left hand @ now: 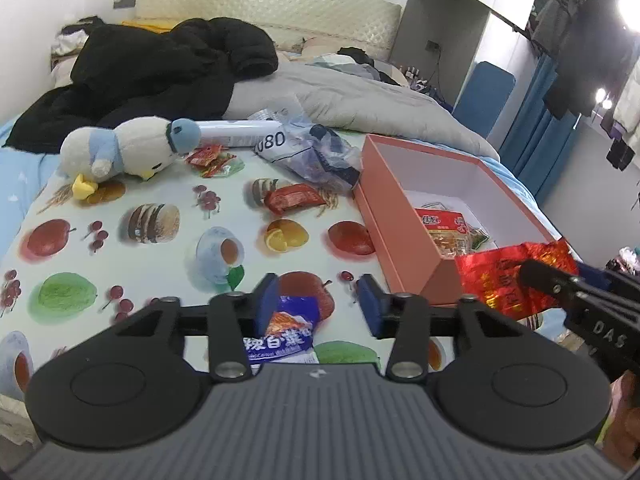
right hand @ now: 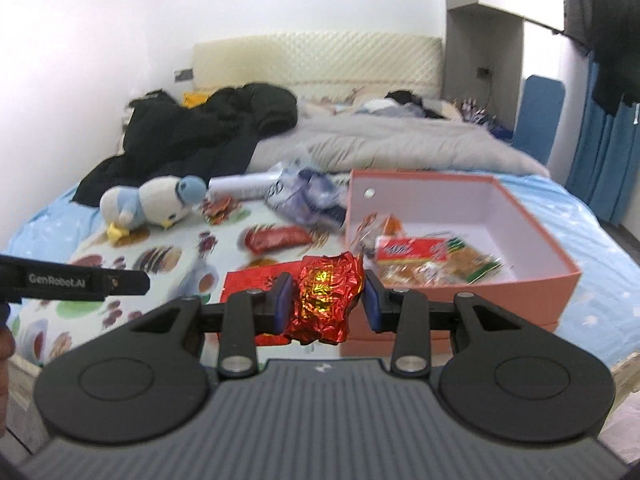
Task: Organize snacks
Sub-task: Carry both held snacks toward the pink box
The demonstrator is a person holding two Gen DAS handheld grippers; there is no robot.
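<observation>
Holding the crinkled red foil packet (right hand: 326, 300) between my right gripper (right hand: 326, 300) pads, I see the pink box (right hand: 472, 284) open just right of centre, already containing a biscuit pack (right hand: 424, 258). My left gripper (left hand: 318, 304) gapes wide over the blue snack pouch (left hand: 282, 334) at lower centre, box to its right.

Left gripper (left hand: 320, 304) with blue pads spread wide above a blue foil snack packet (left hand: 284, 332), fruit-printed sheet (left hand: 168, 256), open salmon-pink cardboard box (left hand: 394, 236) holding a red-labelled cracker pack (left hand: 448, 230), crumpled red foil packet (left hand: 504, 276) in the right gripper (left hand: 560, 284), white-and-blue plush penguin (left hand: 132, 148)
</observation>
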